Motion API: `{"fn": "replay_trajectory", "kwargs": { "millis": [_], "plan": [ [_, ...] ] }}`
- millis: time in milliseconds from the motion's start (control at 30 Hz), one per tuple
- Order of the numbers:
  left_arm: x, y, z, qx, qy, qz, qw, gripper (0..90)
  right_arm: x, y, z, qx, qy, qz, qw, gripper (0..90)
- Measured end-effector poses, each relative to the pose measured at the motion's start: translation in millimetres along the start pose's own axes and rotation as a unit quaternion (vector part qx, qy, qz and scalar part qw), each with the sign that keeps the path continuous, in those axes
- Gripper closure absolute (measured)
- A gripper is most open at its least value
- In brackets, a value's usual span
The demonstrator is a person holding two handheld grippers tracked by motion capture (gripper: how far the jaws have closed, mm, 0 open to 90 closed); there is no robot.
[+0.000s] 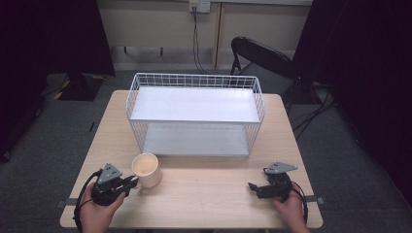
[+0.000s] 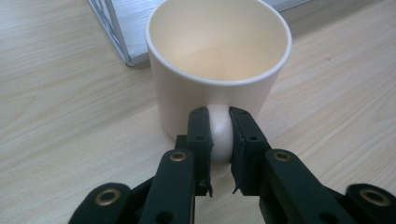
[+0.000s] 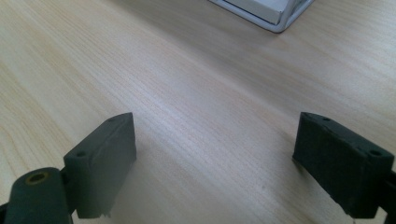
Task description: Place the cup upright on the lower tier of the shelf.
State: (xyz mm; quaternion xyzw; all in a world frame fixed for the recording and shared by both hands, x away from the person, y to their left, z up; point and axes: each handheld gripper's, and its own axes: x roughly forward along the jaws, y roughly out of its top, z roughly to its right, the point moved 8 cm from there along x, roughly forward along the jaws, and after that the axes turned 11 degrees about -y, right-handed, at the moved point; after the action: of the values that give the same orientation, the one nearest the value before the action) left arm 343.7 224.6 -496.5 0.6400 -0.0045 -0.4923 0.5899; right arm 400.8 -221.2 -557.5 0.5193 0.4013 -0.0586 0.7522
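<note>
Dark curtains both sides, grey carpet, and I'm working on a light wood table with a black folding chair behind its far right corner.

Left tool sits near the left front edge, held in my left hand. It's clamped on the handle of the cream mug; in the left gripper view both pads press the handle from either side. Mug is upright on the table, mouth up, nothing visible inside, standing just in front of the near left corner of the white wire basket.

Basket sits centre-far on the table, with a pale shelf at the top and another at the bottom.

Right tool is near the right front edge in my right hand, pointing left, well apart from the mug. Jaws stand wide apart with bare wood between them, gripping nothing. Right gripper view catches a basket corner at far right.
</note>
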Motion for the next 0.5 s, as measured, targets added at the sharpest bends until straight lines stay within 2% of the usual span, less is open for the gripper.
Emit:
{"fn": "replay_trajectory", "kwargs": {
  "millis": [67, 200, 300, 500],
  "plan": [
    [0.8, -0.2, -0.4, -0.003, 0.002, 0.002, 1.0, 79.0, 0.0, 0.0, 0.0, 0.0, 0.0, 0.0, 1.0, 12.1],
    [4.6, -5.5, -2.5, -0.005, 0.007, -0.015, 0.9999, 75.2, 0.0, 0.0, 0.0, 0.0, 0.0, 0.0, 1.0, 12.1],
    [4.8, -4.8, -2.4, -0.009, 0.005, -0.011, 0.9999, 78.1, 0.0, 0.0, 0.1, 0.0, 0.0, 0.0, 1.0, 12.1],
    [2.0, -2.0, -2.4, -0.008, 0.008, -0.001, 0.9999, 76.7, 0.0, 0.0, 0.0, 0.0, 0.0, 0.0, 1.0, 12.1]
  ]
}}
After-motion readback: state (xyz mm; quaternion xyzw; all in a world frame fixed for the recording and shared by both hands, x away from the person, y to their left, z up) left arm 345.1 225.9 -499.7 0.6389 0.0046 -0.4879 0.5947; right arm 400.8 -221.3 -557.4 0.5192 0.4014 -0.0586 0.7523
